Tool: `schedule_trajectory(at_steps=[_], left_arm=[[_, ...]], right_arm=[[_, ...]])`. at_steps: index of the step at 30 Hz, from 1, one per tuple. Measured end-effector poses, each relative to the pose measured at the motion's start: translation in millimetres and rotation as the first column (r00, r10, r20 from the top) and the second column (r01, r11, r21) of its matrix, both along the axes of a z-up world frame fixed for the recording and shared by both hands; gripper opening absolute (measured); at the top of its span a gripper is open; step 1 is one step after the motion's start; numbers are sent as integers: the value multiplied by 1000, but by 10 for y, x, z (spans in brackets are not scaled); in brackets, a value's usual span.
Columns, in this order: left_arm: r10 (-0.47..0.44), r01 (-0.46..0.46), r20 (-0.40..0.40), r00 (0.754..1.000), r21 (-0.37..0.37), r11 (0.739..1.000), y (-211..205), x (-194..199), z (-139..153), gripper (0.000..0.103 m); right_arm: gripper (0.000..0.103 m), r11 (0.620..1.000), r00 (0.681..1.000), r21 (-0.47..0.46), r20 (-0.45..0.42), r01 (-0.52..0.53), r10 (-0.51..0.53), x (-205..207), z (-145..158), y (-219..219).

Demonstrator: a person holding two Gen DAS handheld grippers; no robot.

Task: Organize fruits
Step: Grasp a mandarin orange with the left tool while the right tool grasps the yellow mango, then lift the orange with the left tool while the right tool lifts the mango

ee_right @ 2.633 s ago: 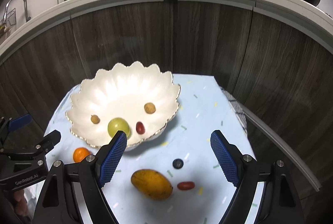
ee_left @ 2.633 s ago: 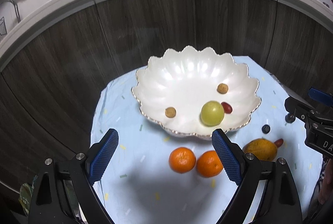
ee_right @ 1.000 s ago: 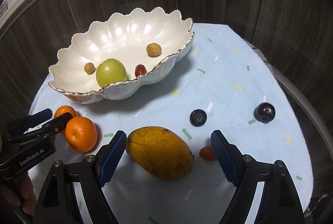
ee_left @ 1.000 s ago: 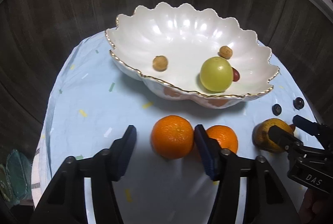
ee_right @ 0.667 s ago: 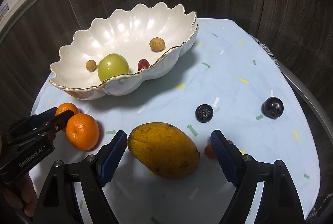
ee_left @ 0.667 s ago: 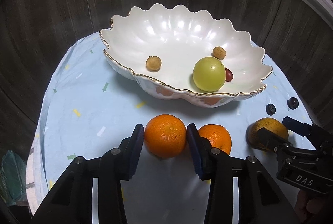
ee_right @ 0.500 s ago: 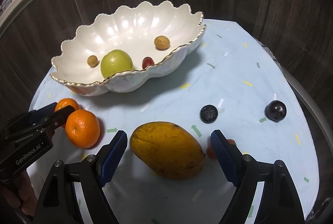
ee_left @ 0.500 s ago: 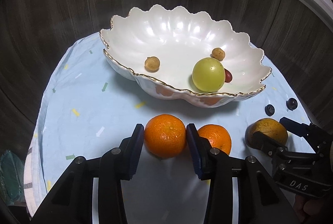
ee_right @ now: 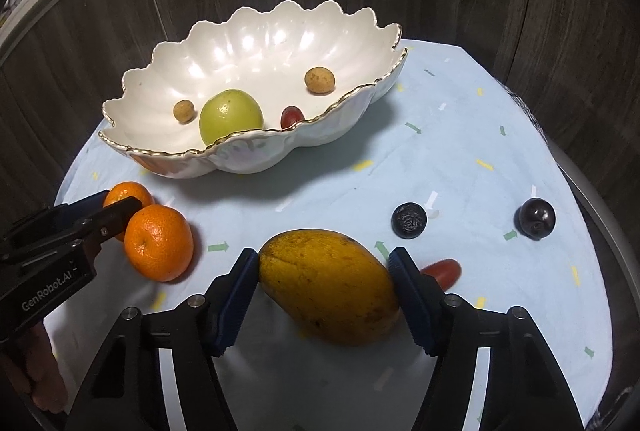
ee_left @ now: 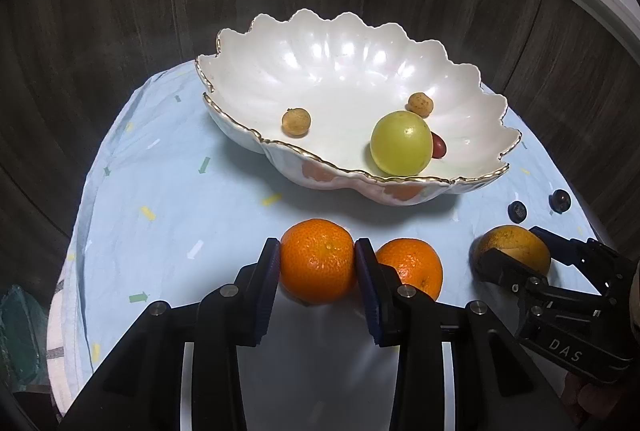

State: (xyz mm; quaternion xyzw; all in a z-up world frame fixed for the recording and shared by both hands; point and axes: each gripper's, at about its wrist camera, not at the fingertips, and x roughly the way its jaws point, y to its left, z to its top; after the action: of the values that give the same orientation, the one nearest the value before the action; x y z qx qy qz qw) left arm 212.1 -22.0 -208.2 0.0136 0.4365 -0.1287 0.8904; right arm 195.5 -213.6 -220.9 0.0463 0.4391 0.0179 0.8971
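Orange skin fills the gap of the left gripper: both pads touch the nearer tangerine, so it is closed on this fruit, w/ the second tangerine just beside at 3 o'clock. The right gripper has its pads against the two ends of the mango, narrow enough to hold it; the long axis runs approx. from 10 to 4 o'clock, across the jaws. The scalloped bowl lies at 12 o'clock from both claws, near, w/ its gold rim higher than the fruits, so I judge each must go up first, then forward. Inside, the green fruit sits near the front wall; the back part is free. The cherry tomato lies just beside the right pad.
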Motion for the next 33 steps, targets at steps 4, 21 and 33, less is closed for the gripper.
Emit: schedule_trajectory(at_steps=[4, 21, 33], left_arm=[[4, -4, 2, 1000, 10, 1000, 2, -10, 20, 36], [13, -14, 28, 1000, 16, 1000, 31, -129, 194, 36], [25, -25, 27, 999, 16, 1000, 83, -167, 209, 36]], right_arm=[[64, 1000, 1000, 5, 1, -1, 1, -11, 17, 0], [59, 1000, 999, 24, 43, -15, 14, -106, 193, 19], [58, 999, 999, 34, 20, -34, 33, -130, 143, 72]])
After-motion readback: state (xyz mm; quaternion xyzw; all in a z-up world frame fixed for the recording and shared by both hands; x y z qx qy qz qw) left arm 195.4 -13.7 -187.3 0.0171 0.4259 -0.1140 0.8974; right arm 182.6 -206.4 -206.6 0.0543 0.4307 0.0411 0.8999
